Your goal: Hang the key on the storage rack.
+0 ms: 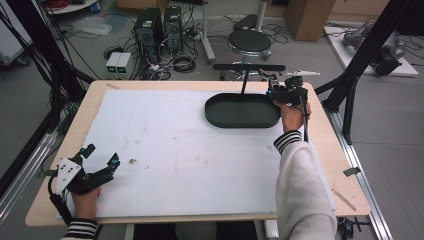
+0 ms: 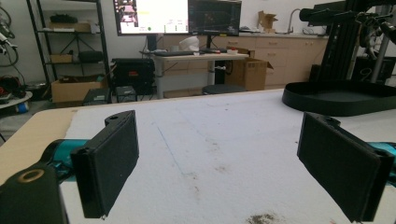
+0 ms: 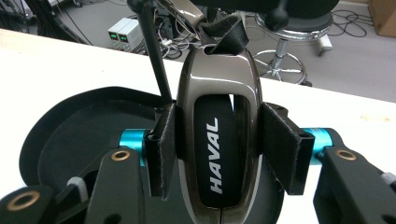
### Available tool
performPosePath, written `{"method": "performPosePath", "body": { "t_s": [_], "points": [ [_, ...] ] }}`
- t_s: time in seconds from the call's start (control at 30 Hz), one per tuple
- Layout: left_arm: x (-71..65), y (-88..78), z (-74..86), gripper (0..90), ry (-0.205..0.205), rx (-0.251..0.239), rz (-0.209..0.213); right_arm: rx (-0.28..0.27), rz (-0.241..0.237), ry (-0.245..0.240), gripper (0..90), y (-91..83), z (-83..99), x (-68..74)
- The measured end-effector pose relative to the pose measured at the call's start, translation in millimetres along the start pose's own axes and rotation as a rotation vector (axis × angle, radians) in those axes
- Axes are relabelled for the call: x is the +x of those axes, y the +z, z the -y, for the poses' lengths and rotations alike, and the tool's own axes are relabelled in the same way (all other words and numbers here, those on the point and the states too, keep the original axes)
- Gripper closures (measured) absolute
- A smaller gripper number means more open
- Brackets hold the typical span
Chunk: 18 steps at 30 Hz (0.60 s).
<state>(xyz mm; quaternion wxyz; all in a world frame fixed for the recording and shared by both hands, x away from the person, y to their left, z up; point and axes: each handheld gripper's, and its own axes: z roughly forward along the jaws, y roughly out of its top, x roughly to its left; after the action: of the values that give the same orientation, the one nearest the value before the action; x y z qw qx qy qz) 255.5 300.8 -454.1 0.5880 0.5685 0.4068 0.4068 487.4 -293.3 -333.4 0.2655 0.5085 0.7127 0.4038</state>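
The left gripper point(image 1: 100, 159) is resting with jaws spread, nothing between them. The right gripper point(image 3: 223, 154) is pinching the car key fob point(image 3: 218, 135) across its flanks, above the black tray point(image 3: 70, 126); the glossy, rigid, light shell is likely slippery, so the mid-body grip suits it.

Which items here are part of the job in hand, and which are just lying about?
In use: HAVAL key fob, clamped in the right gripper; black tray with its hanging stand.

Lying about: open left gripper, stool, computer towers, cardboard box, monitors.
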Motion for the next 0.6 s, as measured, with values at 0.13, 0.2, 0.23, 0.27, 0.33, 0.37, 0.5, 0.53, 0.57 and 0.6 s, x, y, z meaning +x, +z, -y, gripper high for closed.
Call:
{"method": "performPosePath", "body": {
  "t_s": [0.13, 0.2, 0.23, 0.27, 0.33, 0.37, 0.5, 0.53, 0.57, 0.6],
  "points": [
    [0.1, -0.2, 0.0, 13.1, 0.003, 0.001, 0.000, 0.008, -0.012, 0.004, 48.0, 6.7, 4.0, -0.2],
    [0.1, -0.2, 0.0, 13.1, 0.005, 0.000, 0.001, 0.014, -0.020, 0.004, 48.0, 10.9, 6.0, 0.0],
    [0.1, -0.2, 0.0, 13.1, 0.004, 0.000, 0.000, 0.012, -0.022, 0.001, 48.0, 13.2, 7.4, 0.4],
    [0.1, -0.4, 0.0, 13.1, 0.006, 0.001, 0.001, 0.012, -0.023, 0.003, 48.0, 14.0, 8.1, 0.7],
    [0.1, -0.5, 0.0, 13.1, 0.007, 0.000, 0.002, 0.011, -0.032, 0.005, 48.0, 17.5, 10.2, 1.1],
    [0.1, -0.5, 0.0, 13.1, 0.007, 0.000, 0.002, 0.015, -0.035, 0.003, 48.0, 19.2, 10.8, 1.6],
    [0.1, -0.5, 0.0, 13.1, 0.007, 0.000, 0.002, 0.017, -0.038, -0.011, 47.9, 23.4, 11.6, 2.9],
    [0.1, -0.5, 0.0, 13.1, 0.007, 0.000, 0.002, 0.018, -0.040, -0.009, 47.9, 24.0, 11.8, 2.9],
    [0.1, -0.5, 0.0, 13.1, 0.007, 0.000, 0.001, 0.017, -0.040, -0.009, 47.8, 25.0, 12.0, 2.8],
    [0.1, -0.4, 0.0, 13.1, 0.006, 0.000, 0.001, 0.018, -0.041, -0.013, 47.8, 25.5, 12.2, 2.4]
  ]
}}
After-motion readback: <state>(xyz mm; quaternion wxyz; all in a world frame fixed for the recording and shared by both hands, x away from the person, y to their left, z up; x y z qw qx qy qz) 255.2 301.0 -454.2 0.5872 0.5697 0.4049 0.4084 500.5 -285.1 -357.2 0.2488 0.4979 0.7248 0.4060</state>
